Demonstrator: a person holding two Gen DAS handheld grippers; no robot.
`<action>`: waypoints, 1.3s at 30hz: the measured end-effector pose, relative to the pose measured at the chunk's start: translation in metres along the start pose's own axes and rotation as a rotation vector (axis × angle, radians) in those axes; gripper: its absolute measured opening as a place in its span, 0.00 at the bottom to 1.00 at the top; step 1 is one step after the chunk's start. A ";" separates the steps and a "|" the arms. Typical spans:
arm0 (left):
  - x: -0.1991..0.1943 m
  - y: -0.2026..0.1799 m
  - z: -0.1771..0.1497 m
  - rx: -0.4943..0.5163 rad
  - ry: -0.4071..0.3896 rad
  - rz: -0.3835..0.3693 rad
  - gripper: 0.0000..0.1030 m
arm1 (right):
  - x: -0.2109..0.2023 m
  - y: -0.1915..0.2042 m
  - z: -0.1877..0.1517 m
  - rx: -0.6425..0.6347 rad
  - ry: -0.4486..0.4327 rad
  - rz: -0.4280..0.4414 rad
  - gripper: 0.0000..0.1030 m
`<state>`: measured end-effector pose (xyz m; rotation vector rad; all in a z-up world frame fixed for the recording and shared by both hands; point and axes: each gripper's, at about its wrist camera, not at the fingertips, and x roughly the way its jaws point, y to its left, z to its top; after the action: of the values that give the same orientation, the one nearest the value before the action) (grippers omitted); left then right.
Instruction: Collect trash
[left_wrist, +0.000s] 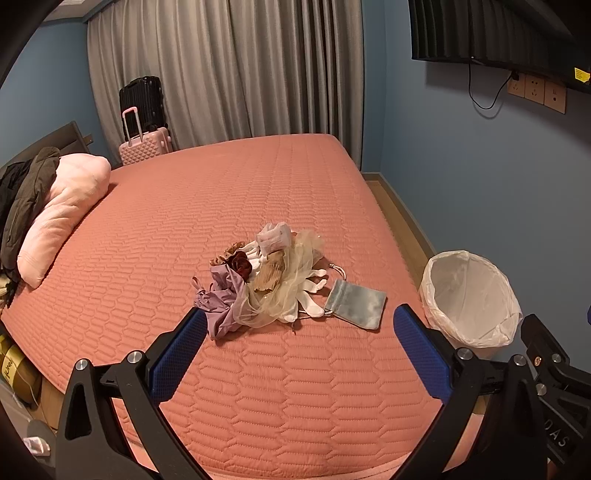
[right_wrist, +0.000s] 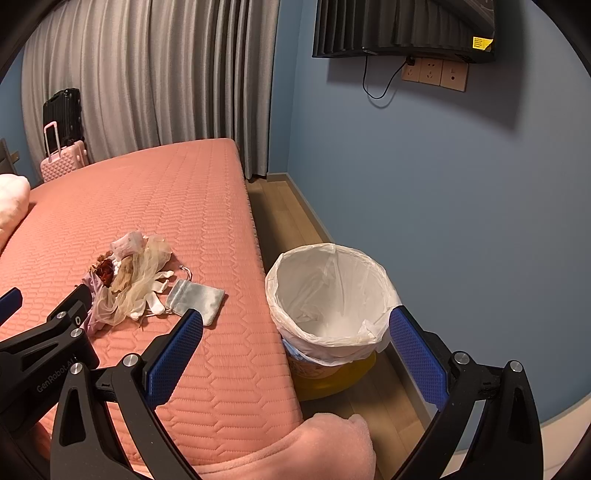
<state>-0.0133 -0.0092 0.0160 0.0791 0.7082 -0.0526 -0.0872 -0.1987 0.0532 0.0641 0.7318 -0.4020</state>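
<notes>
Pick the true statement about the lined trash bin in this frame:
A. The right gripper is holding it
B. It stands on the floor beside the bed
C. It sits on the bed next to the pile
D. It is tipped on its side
B: the trash bin stands upright on the wooden floor against the side of the bed, with both grippers open and apart from it.

grey curtains (left_wrist: 221, 70), two suitcases (left_wrist: 144, 125), pink pillow (left_wrist: 62, 214), wall sockets (right_wrist: 436, 74)
</notes>
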 end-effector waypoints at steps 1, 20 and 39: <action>0.000 0.000 0.000 0.000 0.000 -0.001 0.94 | 0.000 0.000 0.000 0.001 0.000 0.001 0.95; 0.002 0.002 0.004 -0.008 0.010 -0.027 0.94 | -0.004 -0.001 0.002 0.017 -0.018 -0.003 0.95; 0.039 0.037 0.010 0.002 0.010 -0.042 0.94 | 0.014 0.029 0.008 0.031 -0.032 0.049 0.95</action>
<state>0.0255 0.0257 0.0004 0.0664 0.7201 -0.0929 -0.0615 -0.1780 0.0477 0.1042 0.6910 -0.3671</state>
